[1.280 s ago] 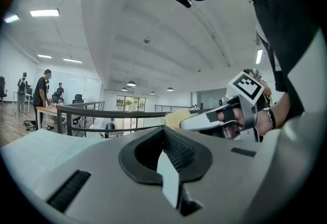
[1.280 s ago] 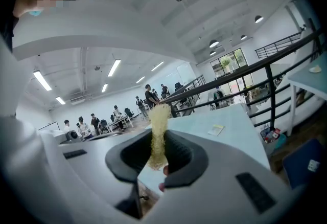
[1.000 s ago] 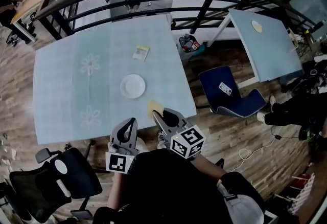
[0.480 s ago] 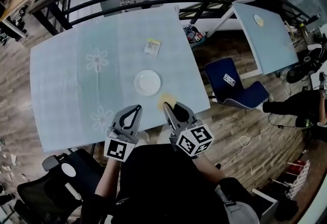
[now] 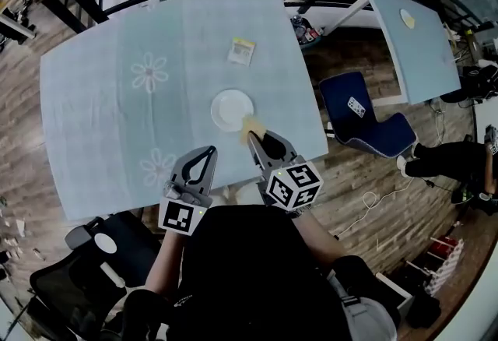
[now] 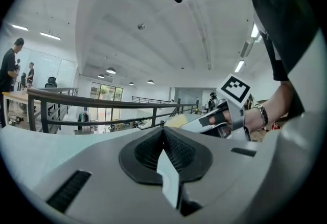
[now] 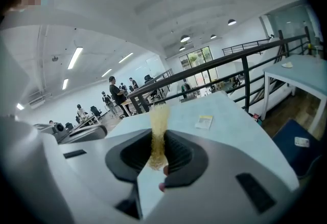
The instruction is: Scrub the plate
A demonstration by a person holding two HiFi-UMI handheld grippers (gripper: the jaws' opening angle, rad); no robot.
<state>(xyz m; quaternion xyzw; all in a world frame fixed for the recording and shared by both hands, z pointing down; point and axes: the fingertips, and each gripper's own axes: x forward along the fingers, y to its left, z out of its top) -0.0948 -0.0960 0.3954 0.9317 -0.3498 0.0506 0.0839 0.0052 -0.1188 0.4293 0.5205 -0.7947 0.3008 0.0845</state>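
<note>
Beside the plate point(image 5: 232, 109), the right gripper point(image 5: 255, 138) pinches a yellow sponge point(image 5: 252, 128) tight, likely poised for scrubbing. The left gripper point(image 5: 208, 152) hangs closed on nothing.

- The left gripper point(image 5: 208, 154) is held low in front of the torso point(image 5: 241, 277), its tips pointing forward and slightly to the right.
- In the left gripper view its jaws are closed together, with nothing between them.
- The left marker cube point(image 5: 180, 217) sits at the rear of that gripper. The bare left forearm point(image 5: 159, 268) runs back from it.
- The right gripper point(image 5: 254, 138) is just beside the left one and slightly further forward, its tips angled forward and left.
- Its jaws are clamped on a yellow sponge point(image 7: 159, 126), which stands upright between the pads and projects past the tips.
- The right marker cube point(image 5: 294, 185) faces upward.
- The right hand point(image 6: 249, 118) is wrapped round the gripper body.
</note>
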